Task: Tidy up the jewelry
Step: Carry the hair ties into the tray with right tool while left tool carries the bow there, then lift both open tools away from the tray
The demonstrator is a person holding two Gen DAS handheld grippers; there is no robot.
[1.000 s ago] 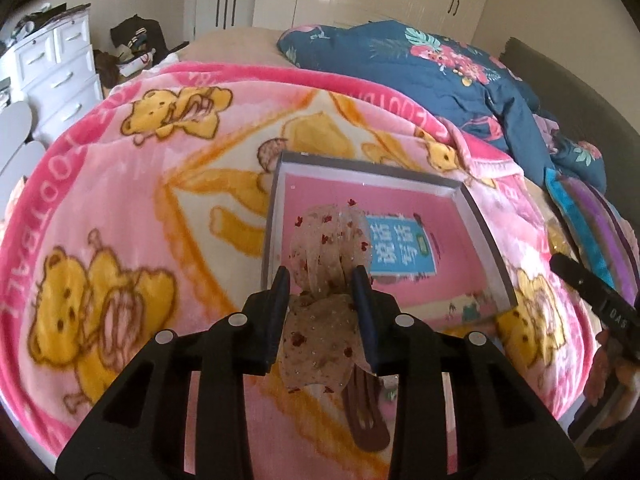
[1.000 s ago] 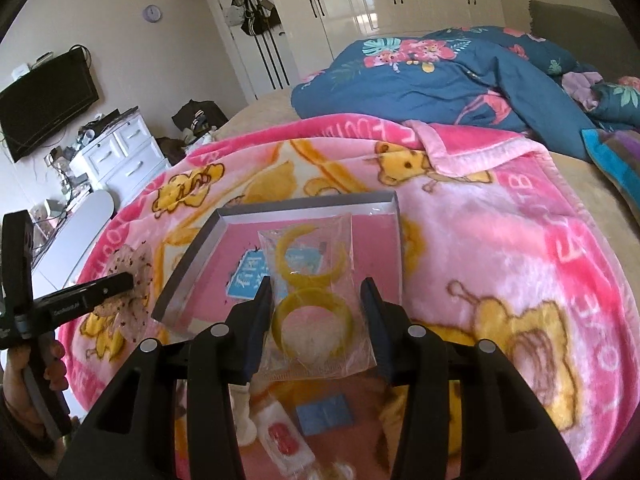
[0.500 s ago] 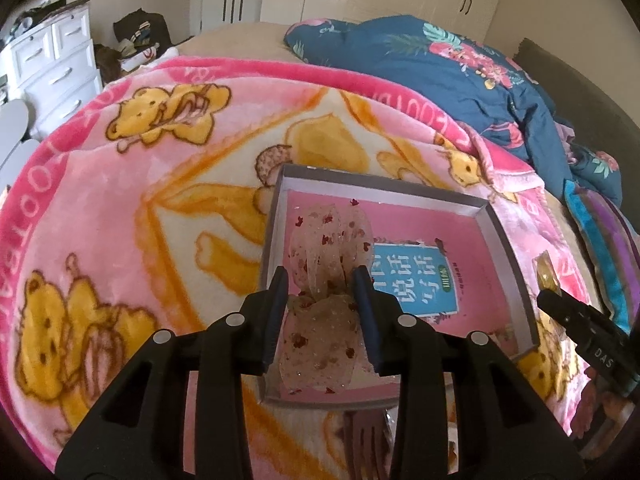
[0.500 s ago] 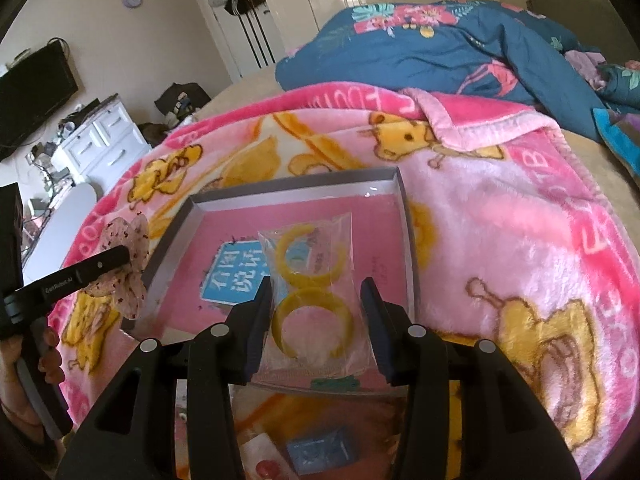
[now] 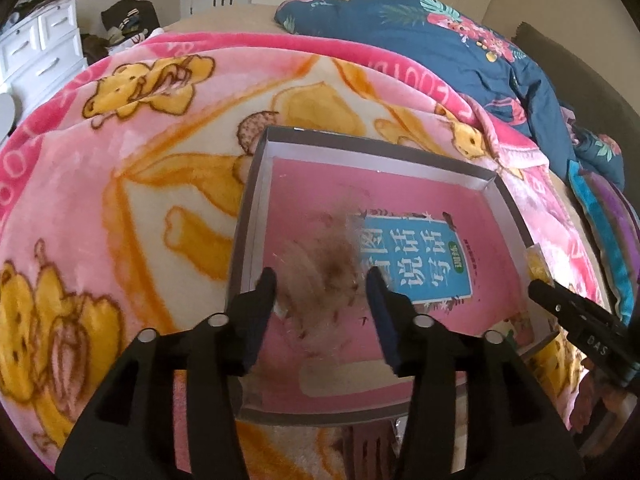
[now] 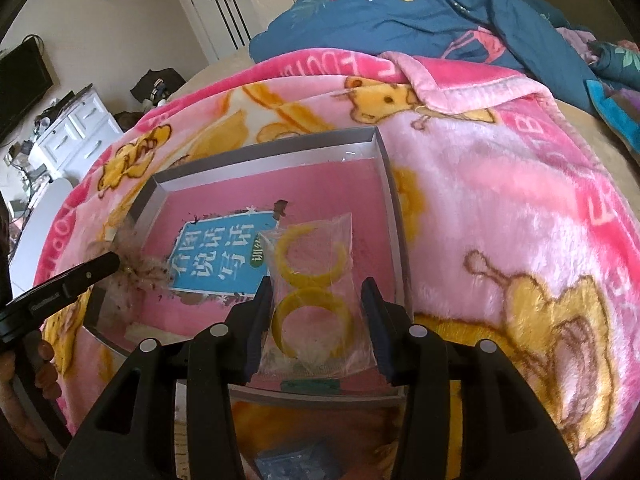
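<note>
A shallow grey box [image 5: 256, 184] with a pink floor and a blue label lies on the pink bear blanket; it also shows in the right wrist view [image 6: 384, 152]. My left gripper [image 5: 322, 280] is open over the box's near left part, and the beige dotted hair bow [image 5: 320, 276] is a motion-blurred shape between and below its fingers. My right gripper [image 6: 316, 292] is open over the box's near right part, with the clear bag of two yellow bangles [image 6: 310, 280] between its fingers; whether the bag rests on the box floor I cannot tell.
A brown hair clip [image 5: 366, 446] lies on the blanket just in front of the box. A small blue packet [image 6: 292, 462] lies near the bottom edge. A dark blue floral duvet [image 5: 440, 40] is piled behind, and a white dresser [image 6: 76, 128] stands at the far left.
Both grippers moved forward over the box and opened. The hair bow left the left fingers and is blurred in motion. The bangle bag is no longer pinched by the right fingers.
</note>
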